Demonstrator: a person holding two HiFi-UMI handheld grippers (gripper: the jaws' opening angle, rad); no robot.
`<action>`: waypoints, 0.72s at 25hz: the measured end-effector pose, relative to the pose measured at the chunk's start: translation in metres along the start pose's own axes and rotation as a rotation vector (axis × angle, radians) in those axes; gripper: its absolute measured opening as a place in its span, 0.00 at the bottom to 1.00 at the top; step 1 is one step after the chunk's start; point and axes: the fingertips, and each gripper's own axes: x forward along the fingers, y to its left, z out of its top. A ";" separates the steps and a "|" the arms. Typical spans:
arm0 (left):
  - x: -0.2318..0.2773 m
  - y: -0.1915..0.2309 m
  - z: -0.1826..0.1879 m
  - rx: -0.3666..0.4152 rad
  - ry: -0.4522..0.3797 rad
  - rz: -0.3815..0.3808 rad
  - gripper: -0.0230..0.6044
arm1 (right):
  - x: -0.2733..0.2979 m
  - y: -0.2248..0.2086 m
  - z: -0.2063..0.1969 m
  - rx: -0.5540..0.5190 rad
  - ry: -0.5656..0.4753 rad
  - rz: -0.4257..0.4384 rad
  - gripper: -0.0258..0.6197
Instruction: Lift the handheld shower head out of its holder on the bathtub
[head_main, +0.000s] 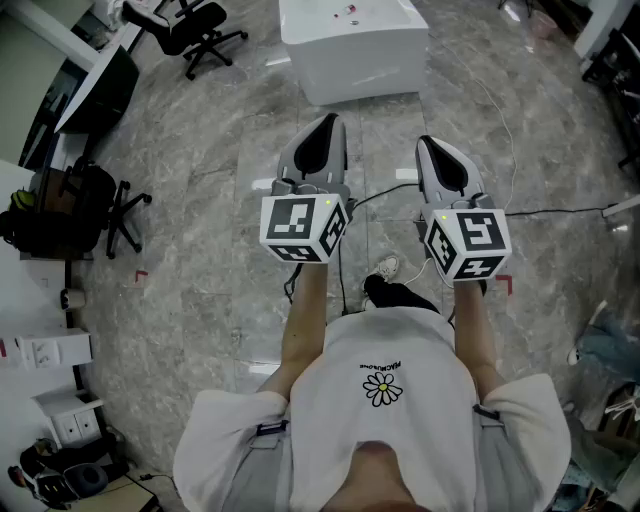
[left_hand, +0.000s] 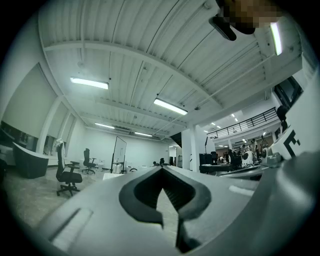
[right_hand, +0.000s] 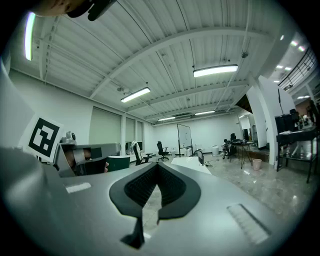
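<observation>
The white bathtub (head_main: 350, 45) stands on the marble floor at the top of the head view, well ahead of both grippers. In the right gripper view the bathtub (right_hand: 190, 163) is far off, with a dark fixture (right_hand: 200, 156) on its rim; the shower head is too small to make out. My left gripper (head_main: 325, 122) and right gripper (head_main: 428, 143) are held side by side in front of the person's chest, pointing towards the tub. Both are shut, jaw tips touching, with nothing between them. The same shows close up for the left gripper (left_hand: 162, 168) and the right gripper (right_hand: 157, 164).
A black office chair (head_main: 195, 30) stands left of the tub, and another chair (head_main: 112, 215) is beside a desk at the left. A cable (head_main: 545, 210) runs over the floor at the right. A whiteboard (right_hand: 184, 136) and tables stand far back.
</observation>
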 end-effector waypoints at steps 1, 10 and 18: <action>0.003 0.001 0.000 0.001 0.000 -0.002 0.04 | 0.003 -0.001 -0.001 0.001 0.001 0.001 0.08; 0.054 0.017 -0.018 -0.018 0.023 -0.034 0.04 | 0.045 -0.033 -0.019 0.015 0.040 -0.018 0.08; 0.181 0.049 -0.049 -0.042 0.090 -0.089 0.04 | 0.146 -0.117 -0.018 0.027 0.020 0.017 0.08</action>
